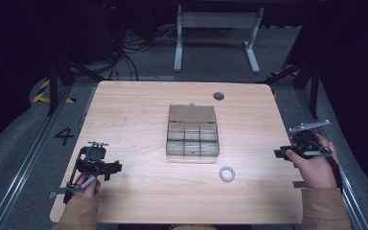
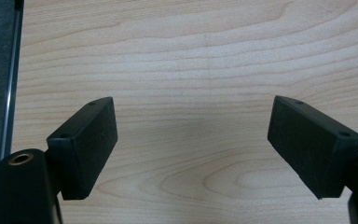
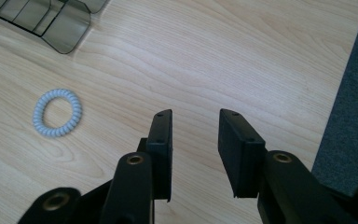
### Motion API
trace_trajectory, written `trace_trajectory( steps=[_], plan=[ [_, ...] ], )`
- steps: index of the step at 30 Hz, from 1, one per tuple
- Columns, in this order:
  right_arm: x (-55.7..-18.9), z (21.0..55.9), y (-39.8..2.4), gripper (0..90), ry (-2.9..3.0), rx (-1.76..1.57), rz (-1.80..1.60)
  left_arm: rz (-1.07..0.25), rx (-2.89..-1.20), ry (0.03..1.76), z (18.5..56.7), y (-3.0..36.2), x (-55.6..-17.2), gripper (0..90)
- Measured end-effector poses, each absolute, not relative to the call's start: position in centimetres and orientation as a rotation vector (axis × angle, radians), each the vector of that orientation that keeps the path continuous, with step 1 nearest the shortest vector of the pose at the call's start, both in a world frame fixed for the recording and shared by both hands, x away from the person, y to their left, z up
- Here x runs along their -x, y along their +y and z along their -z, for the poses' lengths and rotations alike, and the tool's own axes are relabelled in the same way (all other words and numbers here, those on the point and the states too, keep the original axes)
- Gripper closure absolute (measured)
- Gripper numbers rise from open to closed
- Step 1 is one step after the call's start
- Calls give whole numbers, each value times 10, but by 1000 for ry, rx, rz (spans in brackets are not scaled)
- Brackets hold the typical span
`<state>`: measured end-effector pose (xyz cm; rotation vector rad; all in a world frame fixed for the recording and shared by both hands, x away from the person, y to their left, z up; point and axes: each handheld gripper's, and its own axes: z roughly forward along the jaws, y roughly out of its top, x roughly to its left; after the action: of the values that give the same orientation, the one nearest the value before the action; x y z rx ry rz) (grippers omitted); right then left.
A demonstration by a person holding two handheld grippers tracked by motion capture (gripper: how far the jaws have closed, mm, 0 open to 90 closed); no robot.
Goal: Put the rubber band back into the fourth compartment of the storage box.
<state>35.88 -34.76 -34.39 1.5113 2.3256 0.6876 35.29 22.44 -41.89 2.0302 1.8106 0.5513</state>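
Two empty claws: left claw [image 2: 191, 144] wide apart, right claw [image 3: 195, 149] partly apart, near hair tie [image 3: 57, 112].

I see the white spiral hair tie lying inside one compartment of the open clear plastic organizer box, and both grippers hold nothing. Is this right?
Not quite. The white spiral hair tie lies on the wooden table, apart from the open clear plastic organizer box, as the high view shows. Both the left gripper and right gripper hold nothing.
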Motion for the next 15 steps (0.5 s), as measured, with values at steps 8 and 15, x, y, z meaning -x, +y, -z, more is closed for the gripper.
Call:
trace_trajectory(
  steps=[8,15],
  plan=[
    [-360,345,-333,628,2378,-1457,-750,-551,-2031,1814,419,225,-352,164],
    [-362,349,-313,622,2439,-1402,-779,-544,-2041,1809,419,225,-352,164]
  ],
)
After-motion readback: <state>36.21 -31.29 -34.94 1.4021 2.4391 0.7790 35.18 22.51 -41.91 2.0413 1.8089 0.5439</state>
